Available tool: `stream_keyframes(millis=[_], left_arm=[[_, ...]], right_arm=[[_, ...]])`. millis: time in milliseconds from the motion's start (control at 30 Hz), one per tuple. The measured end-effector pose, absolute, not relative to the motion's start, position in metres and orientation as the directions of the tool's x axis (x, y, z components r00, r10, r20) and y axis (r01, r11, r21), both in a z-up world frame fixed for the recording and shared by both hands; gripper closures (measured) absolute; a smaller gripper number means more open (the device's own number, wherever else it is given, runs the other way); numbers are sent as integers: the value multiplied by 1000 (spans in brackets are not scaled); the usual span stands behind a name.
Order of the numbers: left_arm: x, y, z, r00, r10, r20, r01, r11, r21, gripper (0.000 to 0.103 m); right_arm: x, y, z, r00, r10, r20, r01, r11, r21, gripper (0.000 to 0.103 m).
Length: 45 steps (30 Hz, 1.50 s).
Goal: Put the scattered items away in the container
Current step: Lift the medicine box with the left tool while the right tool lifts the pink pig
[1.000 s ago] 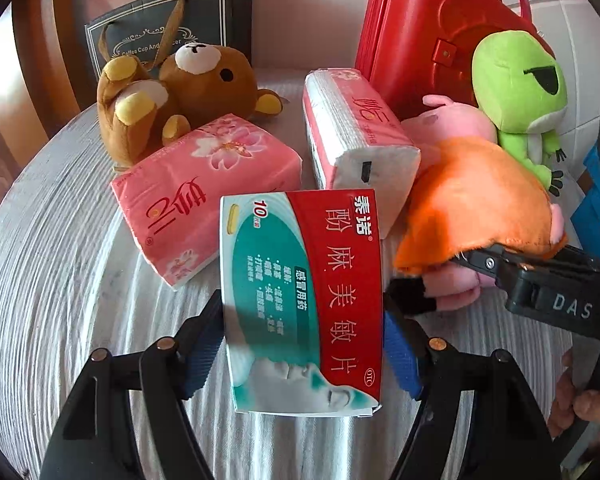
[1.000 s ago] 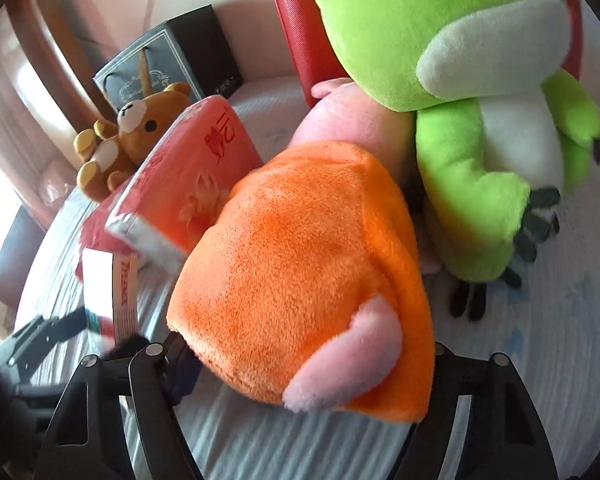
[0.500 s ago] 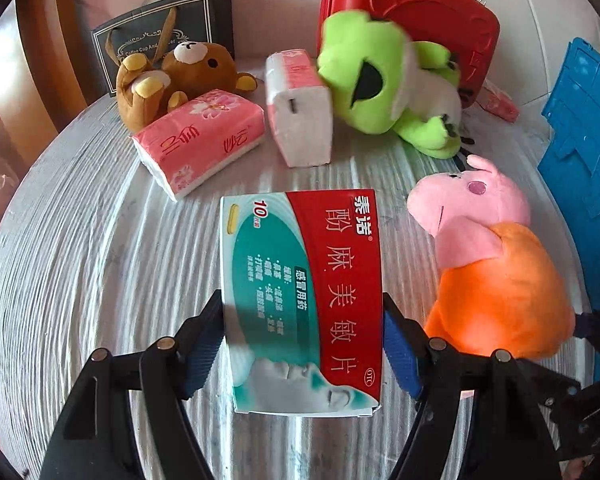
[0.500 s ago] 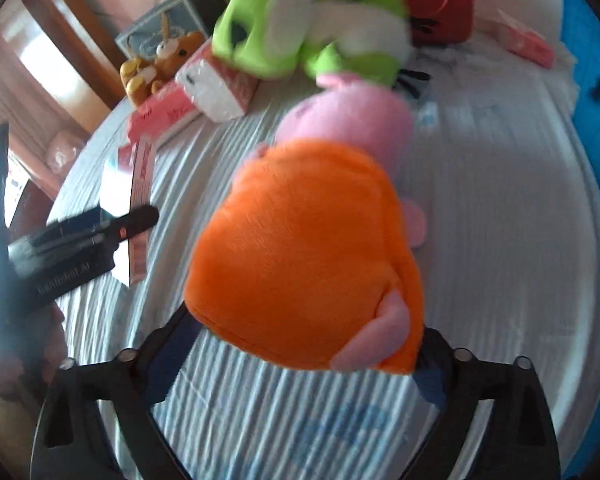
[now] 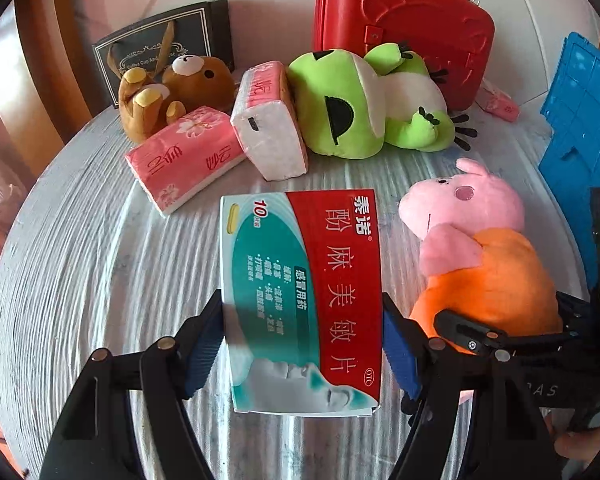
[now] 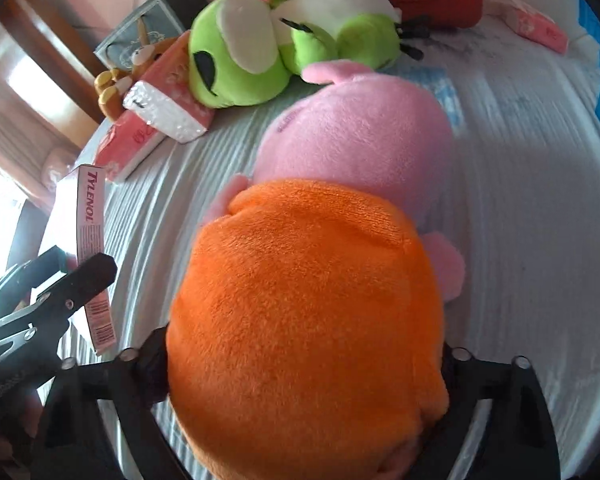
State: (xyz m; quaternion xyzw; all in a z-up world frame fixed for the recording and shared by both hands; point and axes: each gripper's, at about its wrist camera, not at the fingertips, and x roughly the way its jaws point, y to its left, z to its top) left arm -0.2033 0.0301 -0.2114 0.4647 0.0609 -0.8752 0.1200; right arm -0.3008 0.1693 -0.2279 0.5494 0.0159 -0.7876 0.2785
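Your left tool [image 5: 302,344] is pinching the medicine box [image 5: 300,300] across its short sides, box held flat above the table [image 5: 80,260], long axis pointing straight out along the fingers. Your right tool [image 6: 304,376] is clamped on the pig plush [image 6: 308,320] at its orange body, pink head pointing away from the camera. In the left wrist view the pig plush [image 5: 476,256] sits lower right, just beside the box. The blue container [image 5: 580,120] shows only at the right edge of that frame, upper right, so it lies to the right of both loads; my read is the right tool is nearer it and should go first, with the box following. Still on the table at top of frame: frog plush [image 5: 364,108] lying on its side against the red case [image 5: 404,28], two tissue packs [image 5: 184,156] touching each other, bear plush [image 5: 172,92] in front of a dark gift bag [image 5: 160,52], and a small pink packet [image 5: 498,104] near the container. Container interior is not visible, so I can't tell how much room is left.
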Motion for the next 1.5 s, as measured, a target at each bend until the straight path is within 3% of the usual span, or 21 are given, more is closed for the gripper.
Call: stream_keyframes(millis=[167, 500, 767, 1167, 1500], left_arm=[[-182, 36, -182, -576, -182, -797, 289, -957, 9, 32], [-111, 72, -80, -685, -253, -683, 347, -938, -1, 32], [-56, 97, -36, -739, -269, -617, 344, -939, -3, 32], [21, 118, -11, -818, -165, -551, 234, -971, -57, 32], [21, 190, 31, -866, -59, -496, 95, -994, -48, 32]], right_arm=[[-281, 170, -191, -311, -444, -840, 501, -828, 252, 18], [-221, 195, -64, -500, -500, -707, 605, -786, 127, 18], [-162, 229, -5, -580, -538, -611, 626, -775, 88, 18], [-57, 274, 54, -711, -458, -533, 540, -841, 3, 17], [-24, 340, 100, -811, -383, -442, 440, -897, -30, 17]])
